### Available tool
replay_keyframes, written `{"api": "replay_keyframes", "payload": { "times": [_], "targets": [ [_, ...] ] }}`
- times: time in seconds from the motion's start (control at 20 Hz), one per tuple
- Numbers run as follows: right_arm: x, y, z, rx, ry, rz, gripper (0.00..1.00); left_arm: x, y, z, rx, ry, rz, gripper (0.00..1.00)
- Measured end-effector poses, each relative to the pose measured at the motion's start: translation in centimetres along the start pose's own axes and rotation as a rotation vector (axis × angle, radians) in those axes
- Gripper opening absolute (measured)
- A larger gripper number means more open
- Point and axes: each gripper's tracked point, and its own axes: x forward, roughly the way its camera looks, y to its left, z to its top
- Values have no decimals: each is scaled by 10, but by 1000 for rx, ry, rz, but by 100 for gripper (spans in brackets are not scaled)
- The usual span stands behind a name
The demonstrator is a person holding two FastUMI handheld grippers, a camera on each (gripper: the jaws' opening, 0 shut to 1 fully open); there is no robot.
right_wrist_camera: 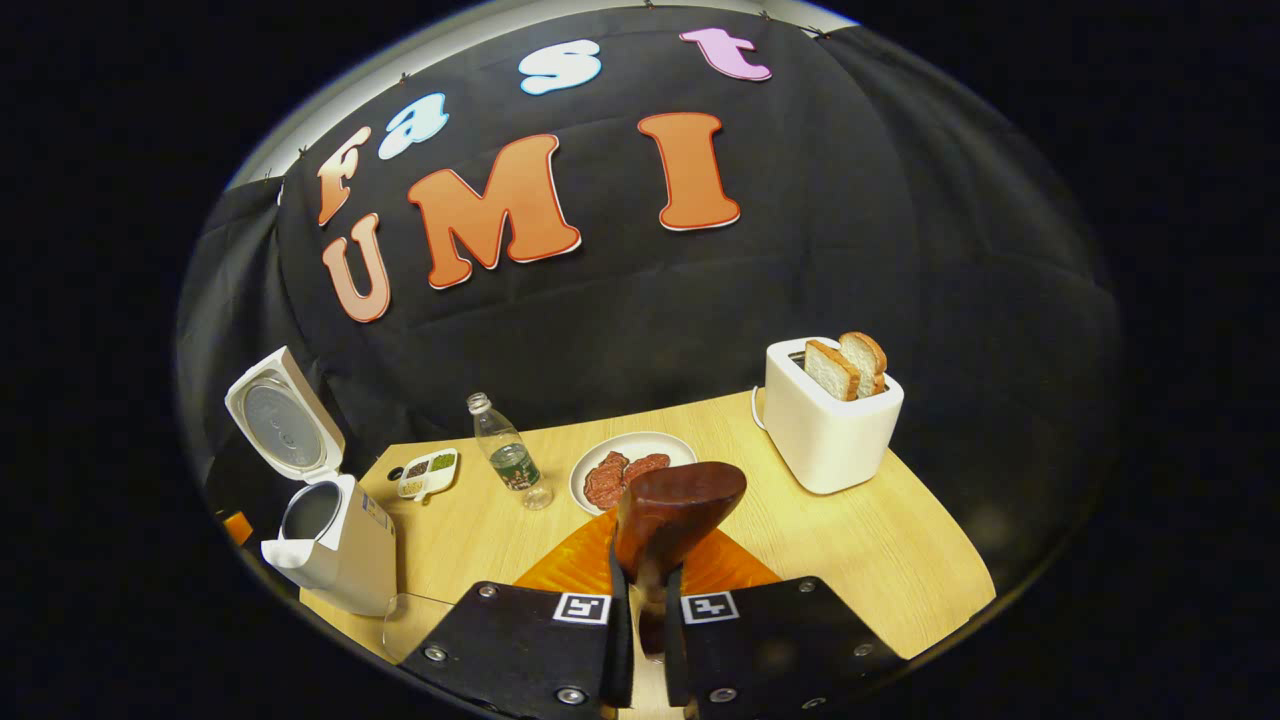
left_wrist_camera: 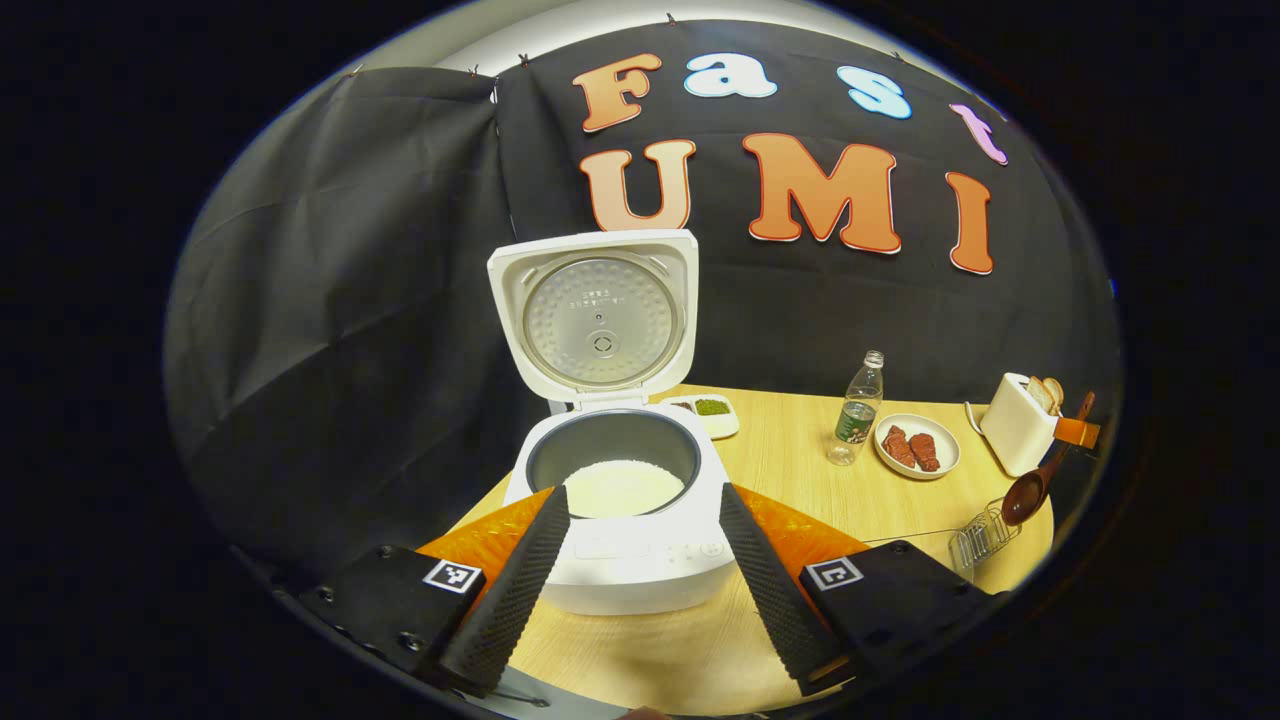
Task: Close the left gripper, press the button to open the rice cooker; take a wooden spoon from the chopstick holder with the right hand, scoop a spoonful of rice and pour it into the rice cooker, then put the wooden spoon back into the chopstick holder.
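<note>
A light wooden table (left_wrist_camera: 800, 470) stands in a booth hung with black cloth.

In the left gripper view, the left gripper (left_wrist_camera: 640, 590) sits low in front, its jaws spread wide apart and holding nothing. Between its fingers stands the white rice cooker (left_wrist_camera: 625, 545), lid (left_wrist_camera: 597, 315) raised upright at the back. White rice (left_wrist_camera: 622, 487) lies in the bottom of its dark inner pot. Just behind the cooker is a small white dish (left_wrist_camera: 712, 412) with something green in it. Farther right stand a clear plastic bottle (left_wrist_camera: 858, 410), then a white plate of red meat slices (left_wrist_camera: 917, 446), then a white toaster (left_wrist_camera: 1018, 422) holding bread. At the far right edge the wooden spoon (left_wrist_camera: 1035, 480) hangs in the air, bowl downward, just above a wire chopstick holder (left_wrist_camera: 985, 535) on the table.

In the right gripper view, the right gripper (right_wrist_camera: 647, 600) has its jaws pressed in on the handle of the wooden spoon (right_wrist_camera: 675, 515), whose dark bowl rises straight ahead of the fingers. Beyond it lie the plate of meat (right_wrist_camera: 625, 468), the bottle (right_wrist_camera: 510, 455) and the small divided dish (right_wrist_camera: 428, 472). The toaster (right_wrist_camera: 828, 415) stands to the right with two bread slices (right_wrist_camera: 848, 365) poking up. The rice cooker (right_wrist_camera: 335, 535) sits at the far left table edge, lid open.
</note>
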Motion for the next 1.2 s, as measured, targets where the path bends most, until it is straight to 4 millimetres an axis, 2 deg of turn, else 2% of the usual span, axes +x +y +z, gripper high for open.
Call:
{"api": "replay_keyframes", "payload": {
  "times": [0.25, 0.35, 0.4, 0.5, 0.65, 0.8, 0.85, 0.9, 0.95, 1.0, 1.05, 1.2],
  "targets": [
    [20, -14, -31, 71, 57, 17, 12, -8, 10, 5, -2, -7, 41, 99],
    [27, -15, -39, 122, 69, 27, 12, -7, 16, 15, -3, -18, 53, 99],
    [29, -24, -41, 148, 80, 27, 12, -6, 18, 22, -7, -27, 56, 99],
    [35, -27, -49, 197, 86, 34, 15, -3, 23, 38, -29, -49, 51, 99],
    [39, -32, -56, 253, 96, 26, 19, 9, 32, 75, -123, -83, 14, 100],
    [31, -28, -65, 242, 129, 12, 27, 25, 45, 129, -170, -140, -9, 100],
    [29, -32, -63, 228, 130, -3, 28, 34, 50, 144, -171, -162, -12, 100],
    [23, -36, -59, 213, 128, -15, 36, 42, 52, 158, -167, -178, -15, 99],
    [16, -39, -55, 200, 118, -25, 40, 49, 56, 171, -159, -187, -10, 98],
    [9, -43, -51, 187, 108, -37, 36, 59, 61, 185, -152, -192, -5, 98],
    [3, -49, -46, 171, 95, -51, 51, 68, 64, 199, -154, -193, -7, 99],
    [-26, -60, -28, 127, 52, -92, 66, 99, 73, 234, -180, -197, 3, 99]
  ]
}}
